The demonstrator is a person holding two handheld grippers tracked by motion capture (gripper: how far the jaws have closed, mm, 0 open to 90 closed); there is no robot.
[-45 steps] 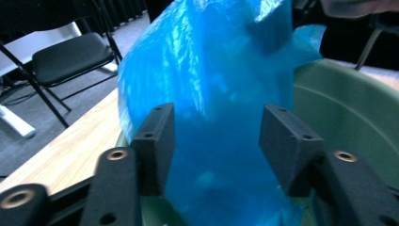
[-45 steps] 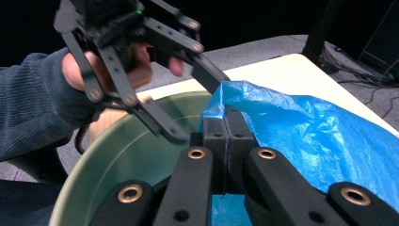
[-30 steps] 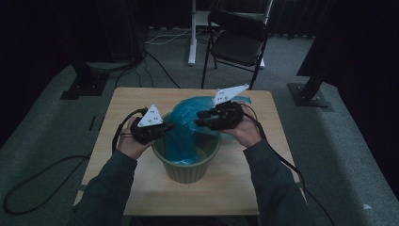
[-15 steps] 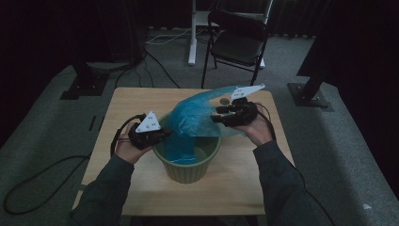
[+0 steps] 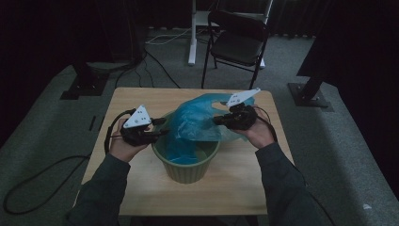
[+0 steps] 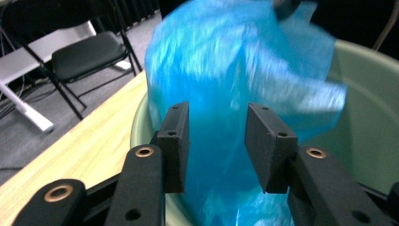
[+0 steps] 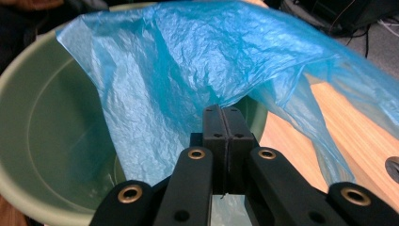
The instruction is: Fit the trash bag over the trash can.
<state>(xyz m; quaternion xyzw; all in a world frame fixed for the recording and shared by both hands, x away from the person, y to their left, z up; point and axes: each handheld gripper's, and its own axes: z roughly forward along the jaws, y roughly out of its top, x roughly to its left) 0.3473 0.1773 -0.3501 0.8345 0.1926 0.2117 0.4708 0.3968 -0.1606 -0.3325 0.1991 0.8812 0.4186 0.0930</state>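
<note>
A thin blue plastic bag (image 5: 195,123) hangs into a pale green bucket (image 5: 187,172) that stands at the middle of the wooden table (image 5: 141,195). My right gripper (image 5: 220,120) is above the bucket's right rim. Its jaws have just been closing and now stand shut (image 7: 226,123) on the bag's upper edge (image 7: 197,61), holding the film up. My left gripper (image 5: 159,133) is at the bucket's left rim. Its jaws have just been opening, so the left gripper (image 6: 217,141) stands open. The bag (image 6: 226,80) lies loose between and beyond the pads (image 6: 175,136), over the bucket (image 6: 371,108).
A black folding chair (image 5: 237,43) stands on the floor beyond the table's far edge. A white desk leg (image 5: 192,33) and cables lie on the carpet behind it. Dark stand bases sit to the left (image 5: 82,84) and right (image 5: 310,96) of the table.
The left gripper's jaws have opened and let go of the bag's left side. The right gripper shifted slightly right and its jaws have closed on the bag, which now hangs from it.
</note>
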